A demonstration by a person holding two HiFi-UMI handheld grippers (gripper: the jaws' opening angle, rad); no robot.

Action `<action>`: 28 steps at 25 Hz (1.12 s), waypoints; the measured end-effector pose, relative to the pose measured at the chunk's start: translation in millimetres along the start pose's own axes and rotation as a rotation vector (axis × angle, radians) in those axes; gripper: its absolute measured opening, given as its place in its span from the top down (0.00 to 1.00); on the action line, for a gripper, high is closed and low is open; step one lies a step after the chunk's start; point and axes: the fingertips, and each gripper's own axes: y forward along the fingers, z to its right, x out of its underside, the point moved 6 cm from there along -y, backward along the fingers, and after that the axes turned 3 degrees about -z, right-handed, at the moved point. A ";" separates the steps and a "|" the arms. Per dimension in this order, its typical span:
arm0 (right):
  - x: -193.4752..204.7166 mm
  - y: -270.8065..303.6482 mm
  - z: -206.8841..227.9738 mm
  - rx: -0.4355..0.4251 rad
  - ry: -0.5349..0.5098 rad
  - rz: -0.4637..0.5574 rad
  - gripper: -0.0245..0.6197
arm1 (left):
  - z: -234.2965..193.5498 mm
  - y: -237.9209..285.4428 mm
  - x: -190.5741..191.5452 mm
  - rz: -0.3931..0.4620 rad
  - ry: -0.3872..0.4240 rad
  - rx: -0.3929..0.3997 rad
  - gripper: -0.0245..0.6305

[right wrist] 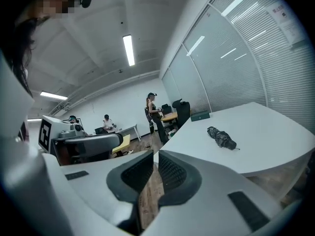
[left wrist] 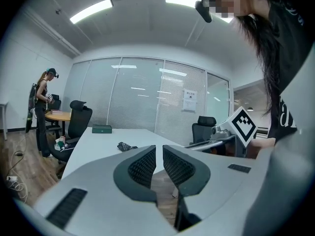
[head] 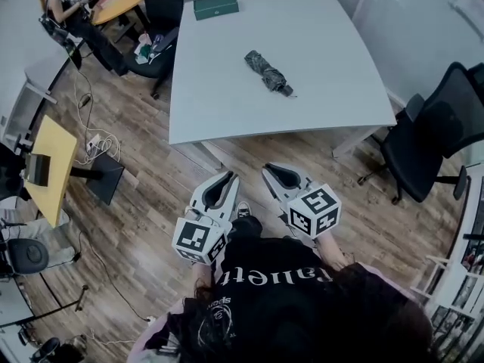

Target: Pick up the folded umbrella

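Observation:
The folded umbrella (head: 267,71), dark and mottled, lies alone near the middle of the white table (head: 325,29). It shows small in the left gripper view (left wrist: 126,146) and to the right in the right gripper view (right wrist: 222,137). My left gripper (head: 229,175) and right gripper (head: 268,168) hover side by side over the wooden floor, short of the table's near edge and well apart from the umbrella. Both point toward the table. The left gripper's (left wrist: 159,147) jaws stand together with nothing between them, and so do the right gripper's (right wrist: 155,154).
A green box (head: 215,6) sits at the table's far edge. A black office chair (head: 435,131) stands right of the table, another (head: 155,55) at its far left corner. A yellow desk (head: 53,165) and cables lie left. A person (head: 64,10) stands far left.

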 end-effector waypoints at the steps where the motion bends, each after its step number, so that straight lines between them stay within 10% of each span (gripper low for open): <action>1: -3.8 10.1 -0.4 0.004 0.003 -0.003 0.90 | -11.3 1.8 -1.7 -0.002 -0.002 0.005 0.87; 16: -32.2 110.5 -16.5 0.101 0.024 -0.014 0.90 | -130.6 11.8 -12.1 0.005 -0.013 0.089 0.87; 28: -35.9 109.5 -3.1 0.205 0.047 -0.030 0.90 | -138.8 23.0 -7.1 0.002 -0.056 0.169 0.87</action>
